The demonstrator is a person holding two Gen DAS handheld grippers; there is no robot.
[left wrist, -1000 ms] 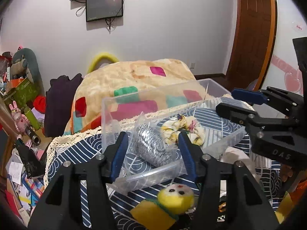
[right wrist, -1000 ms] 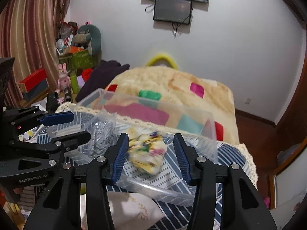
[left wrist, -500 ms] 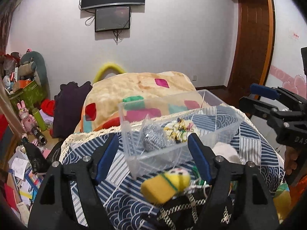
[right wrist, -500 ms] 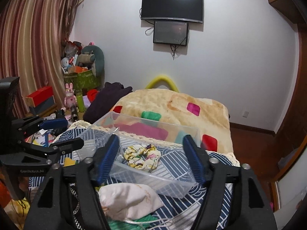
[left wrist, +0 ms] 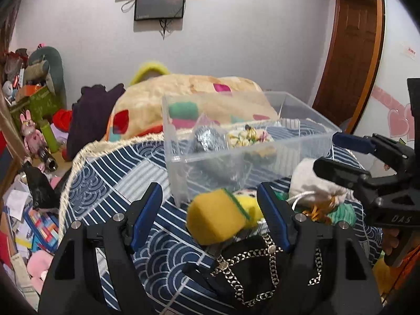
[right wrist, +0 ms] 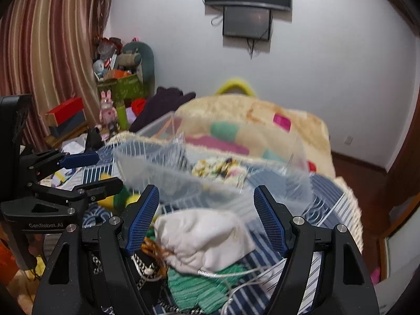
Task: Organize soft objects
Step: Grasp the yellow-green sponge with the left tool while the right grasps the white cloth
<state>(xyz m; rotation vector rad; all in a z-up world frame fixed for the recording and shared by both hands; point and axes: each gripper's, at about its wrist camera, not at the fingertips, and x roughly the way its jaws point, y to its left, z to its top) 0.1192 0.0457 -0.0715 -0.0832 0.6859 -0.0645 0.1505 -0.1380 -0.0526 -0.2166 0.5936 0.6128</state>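
Observation:
A clear plastic box stands on the blue patterned cloth. It holds a silver bagged item and a floral scrunchie. In front of the box my left gripper is open, and a yellow plush toy lies between and below its fingers. My right gripper is open over a white drawstring pouch that rests on a green knit piece. Neither gripper's pads press on anything. Each gripper shows at the edge of the other's view, the right gripper and the left gripper.
A black bag with a metal chain lies at the near edge of the cloth. Behind the box is a cream blanket with coloured patches. Toys, boxes and papers crowd the floor at left. A wooden door stands at right.
Both grippers have pulled back from the box and their jaws have widened. The silver item and the scrunchie now lie loose in the box. The plush toy and pouch have come between the fingers.

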